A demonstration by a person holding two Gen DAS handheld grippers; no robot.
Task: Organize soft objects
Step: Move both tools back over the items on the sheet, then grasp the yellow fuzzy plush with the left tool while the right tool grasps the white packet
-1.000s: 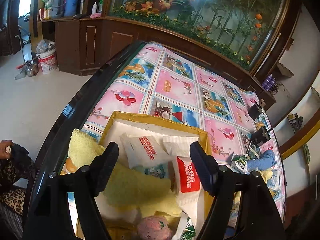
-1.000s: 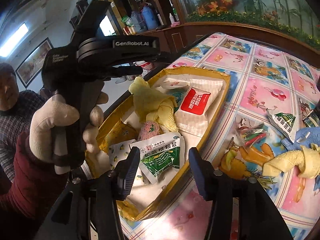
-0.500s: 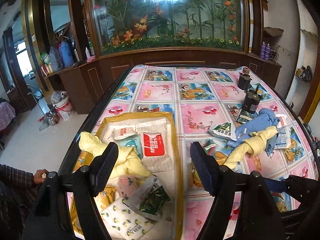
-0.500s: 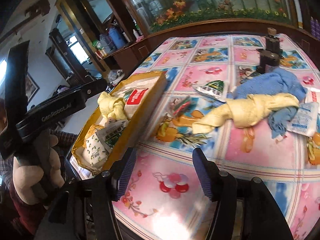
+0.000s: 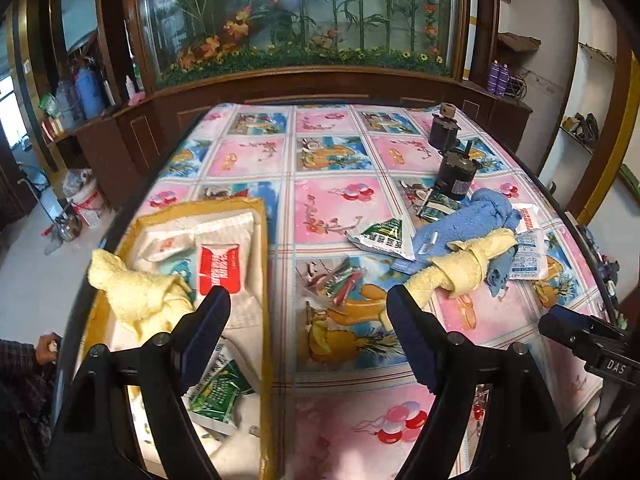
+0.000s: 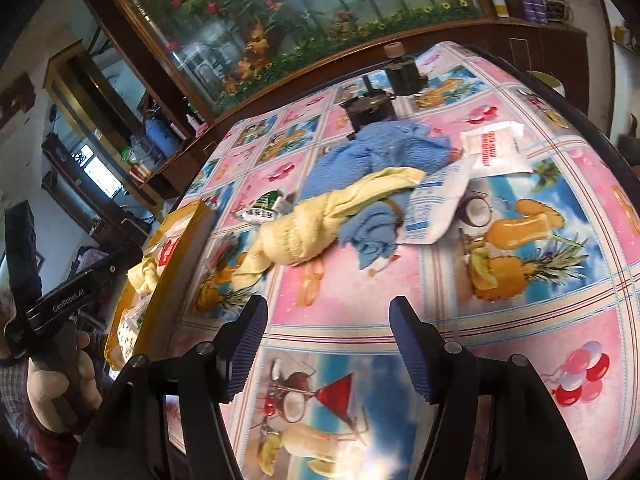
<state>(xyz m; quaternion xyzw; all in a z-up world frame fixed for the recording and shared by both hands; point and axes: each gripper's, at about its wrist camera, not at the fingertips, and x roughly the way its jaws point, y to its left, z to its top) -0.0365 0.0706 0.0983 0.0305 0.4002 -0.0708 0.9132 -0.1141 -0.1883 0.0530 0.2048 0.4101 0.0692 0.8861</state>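
Note:
A yellow-rimmed tray (image 5: 265, 240) (image 6: 176, 276) sits at the table's left, holding a yellow towel (image 5: 138, 298), white packets and a green sachet (image 5: 218, 394). Right of it lie a knotted yellow towel (image 5: 460, 272) (image 6: 304, 232) on a blue towel (image 5: 468, 224) (image 6: 380, 152), white desiccant packets (image 5: 528, 252) (image 6: 434, 204), a green-white sachet (image 5: 384, 236) and a clear candy bag (image 5: 336, 280). My left gripper (image 5: 308, 320) hangs open over the tray's right rim. Open and holding nothing, my right gripper (image 6: 328, 328) hovers above the tablecloth just short of the knotted towel.
Two dark motor-like cylinders (image 5: 454, 172) (image 6: 370, 110) stand behind the blue towel. A floral cloth (image 5: 332, 200) covers the table. A wooden cabinet with a glass plant display (image 5: 300, 20) lines the far side. A gloved hand (image 6: 60, 392) holds the left gripper.
Both grippers swung right, away from the tray. The left view now spans tray and towel pile; the right gripper has closed in on the knotted yellow towel. Both stayed open.

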